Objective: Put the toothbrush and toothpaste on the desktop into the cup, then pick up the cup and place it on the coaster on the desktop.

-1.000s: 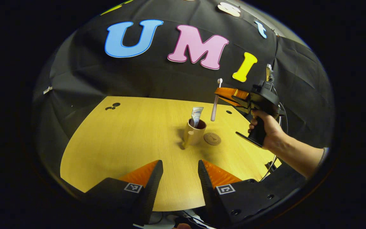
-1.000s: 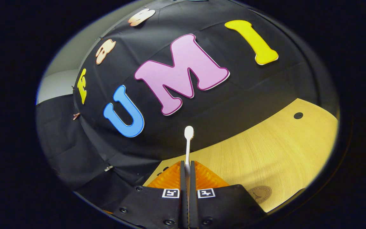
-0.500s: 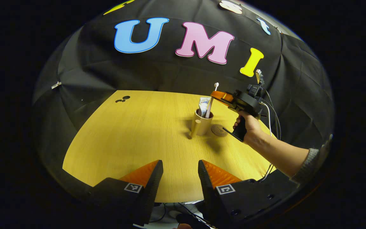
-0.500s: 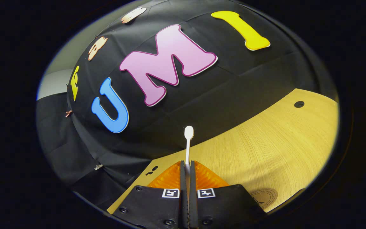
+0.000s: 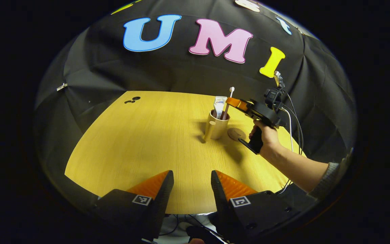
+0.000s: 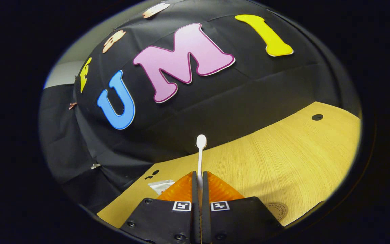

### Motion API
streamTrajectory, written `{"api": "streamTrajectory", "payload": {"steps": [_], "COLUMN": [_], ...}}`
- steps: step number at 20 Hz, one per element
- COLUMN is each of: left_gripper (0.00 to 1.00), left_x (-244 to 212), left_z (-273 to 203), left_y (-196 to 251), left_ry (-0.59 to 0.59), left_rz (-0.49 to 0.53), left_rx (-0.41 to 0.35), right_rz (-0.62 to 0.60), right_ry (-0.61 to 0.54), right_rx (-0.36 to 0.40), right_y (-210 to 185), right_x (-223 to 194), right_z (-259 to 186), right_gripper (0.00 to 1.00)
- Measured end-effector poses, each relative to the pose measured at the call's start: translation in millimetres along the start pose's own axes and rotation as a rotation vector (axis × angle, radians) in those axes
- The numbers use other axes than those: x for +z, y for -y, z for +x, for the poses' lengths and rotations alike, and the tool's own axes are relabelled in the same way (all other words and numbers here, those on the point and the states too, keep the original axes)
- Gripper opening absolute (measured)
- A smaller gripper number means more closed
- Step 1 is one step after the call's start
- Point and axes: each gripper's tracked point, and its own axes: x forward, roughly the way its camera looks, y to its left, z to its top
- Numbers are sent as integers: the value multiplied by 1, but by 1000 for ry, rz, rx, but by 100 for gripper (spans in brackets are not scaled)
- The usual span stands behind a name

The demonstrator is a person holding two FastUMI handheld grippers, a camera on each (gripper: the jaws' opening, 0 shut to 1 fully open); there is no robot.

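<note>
Bench (image 5: 130, 145) was yellow wood w/ cup (image 5: 216, 125) well in from its far edge, coaster (image 5: 236, 133) just beside. Left hand-held gripper (image 5: 190, 189) hung released over near edge. Right hand-held gripper (image 6: 198, 189) was clenched on toothbrush (image 6: 200, 156), whose lower end was inside cup. Toothpaste (image 5: 219, 105) stood upright in cup.

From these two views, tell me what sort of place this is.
Probably a staged recording booth, not a real bathroom: a black cloth wall hangs behind a wooden desktop that holds a cup and a coaster, and a hand works a handheld right gripper.
</note>
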Motion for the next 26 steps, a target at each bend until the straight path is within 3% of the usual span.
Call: {"api": "streamTrajectory", "payload": {"steps": [4,5,6,7,12,20,21,22,23,25,26], "left_gripper": [69,70,69,69,70,69,69,69,69,70,69], "left_x": [2,2,4,4,10,22,22,23,23,28,34], "left_z": [5,6,7,6,8,25,30,34,38,48,53], "left_y": [1,2,2,1,3,13,16,18,23,34,40], "left_ry": [-2,-3,-3,-4,-1,-26,-36,-52,-73,-97,-105], "left_rz": [-16,-21,-25,-29,-42,-51,-49,-45,-40,-25,-15], "left_rx": [-2,-4,-5,-4,-5,-15,-18,-25,-38,-76,-100], "right_rz": [-28,-41,-48,-47,-31,11,20,26,31,36,42], "right_ry": [-27,-36,-43,-49,-90,-245,-267,-289,-308,-339,-354], "right_rx": [6,8,13,16,9,14,16,22,32,46,55], "right_y": [-2,-4,-6,-7,-11,-6,-7,-8,-10,-13,-14], "right_x": [-9,-10,-12,-14,-24,-33,-35,-37,-38,-38,-37], "right_z": [-14,-17,-21,-26,-47,-87,-93,-99,-105,-118,-124], "right_gripper": [10,9,0,10,12,41,31,50,59,67,52]}}
